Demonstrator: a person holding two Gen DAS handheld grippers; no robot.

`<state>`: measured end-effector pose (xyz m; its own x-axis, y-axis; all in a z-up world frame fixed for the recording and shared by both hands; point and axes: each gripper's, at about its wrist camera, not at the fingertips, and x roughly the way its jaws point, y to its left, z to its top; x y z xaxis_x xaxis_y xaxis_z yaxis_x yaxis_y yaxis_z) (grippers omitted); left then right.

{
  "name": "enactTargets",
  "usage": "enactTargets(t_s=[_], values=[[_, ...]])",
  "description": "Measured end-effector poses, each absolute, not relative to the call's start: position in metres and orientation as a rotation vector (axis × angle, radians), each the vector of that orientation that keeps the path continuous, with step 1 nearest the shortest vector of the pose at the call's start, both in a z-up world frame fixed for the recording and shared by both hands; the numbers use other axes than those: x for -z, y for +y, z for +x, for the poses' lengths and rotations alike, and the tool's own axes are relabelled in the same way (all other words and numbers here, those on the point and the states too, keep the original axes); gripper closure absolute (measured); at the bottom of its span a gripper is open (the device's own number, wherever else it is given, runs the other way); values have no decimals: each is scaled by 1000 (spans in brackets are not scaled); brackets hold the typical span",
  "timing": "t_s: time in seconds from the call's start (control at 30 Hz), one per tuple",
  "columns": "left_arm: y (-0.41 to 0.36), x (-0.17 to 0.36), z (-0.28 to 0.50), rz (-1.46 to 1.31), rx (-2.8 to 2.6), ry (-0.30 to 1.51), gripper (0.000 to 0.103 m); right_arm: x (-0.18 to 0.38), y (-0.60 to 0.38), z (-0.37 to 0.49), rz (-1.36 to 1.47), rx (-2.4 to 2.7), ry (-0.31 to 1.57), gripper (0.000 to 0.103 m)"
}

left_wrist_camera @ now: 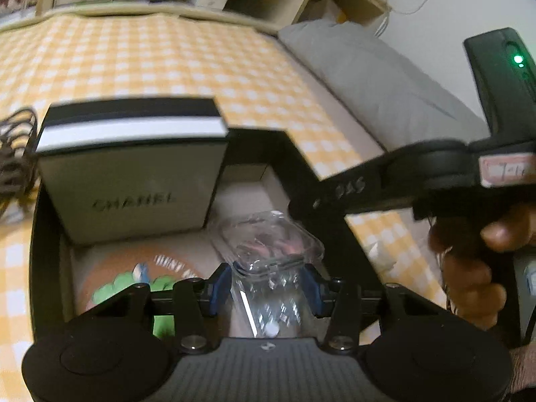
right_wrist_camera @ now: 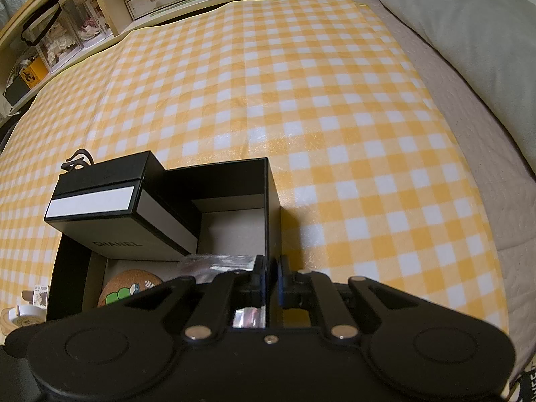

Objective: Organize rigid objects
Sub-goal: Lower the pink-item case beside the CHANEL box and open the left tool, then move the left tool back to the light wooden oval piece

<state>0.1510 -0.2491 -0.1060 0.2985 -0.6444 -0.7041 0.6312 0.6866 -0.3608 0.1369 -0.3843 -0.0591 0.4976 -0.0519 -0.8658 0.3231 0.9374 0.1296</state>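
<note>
A large black open box (right_wrist_camera: 273, 201) sits on a bed covered with a yellow-and-white checked cloth (right_wrist_camera: 301, 100). A grey pillow (right_wrist_camera: 469, 33) lies along the right edge and shelves (right_wrist_camera: 100, 10) stand at the far side.

Inside the box, a black-and-white Chanel box (left_wrist_camera: 134, 181) stands in the far left corner. A round cork coaster (right_wrist_camera: 124, 288) printed with a green cartoon lies flat on the box floor, near and to the left. The far right corner of the box floor looks bare.

The left hand-held gripper (left_wrist_camera: 268, 284) has its blue-padded jaws pressed against both sides of a clear plastic case (left_wrist_camera: 268, 244), holding it over the middle of the box, just to the right of the Chanel box. Whether the case touches the box floor cannot be told.

The right hand-held gripper (right_wrist_camera: 271, 281) is closed on the right wall of the black box, one finger inside and one outside, seemingly steadying it.

As a judgement, the task is well under way: two items are packed and a third is being set in. Outside the box, a black cord (left_wrist_camera: 16, 147) lies to the left, and a roll of tape (right_wrist_camera: 28, 313) and a small carton (right_wrist_camera: 41, 296) lie near the left corner, possibly left to sort.
</note>
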Motion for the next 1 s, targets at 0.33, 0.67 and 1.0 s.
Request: enactTargets(t_s=[0.33, 0.67, 1.0], values=[[-248, 99, 149, 57, 842, 927, 44, 59, -384, 137, 293, 231, 1029, 96], [-236, 71, 130, 91, 861, 907, 9, 59, -385, 136, 295, 232, 1027, 96], [-203, 38, 115, 100, 855, 860, 0, 60, -384, 136, 293, 233, 1026, 96]])
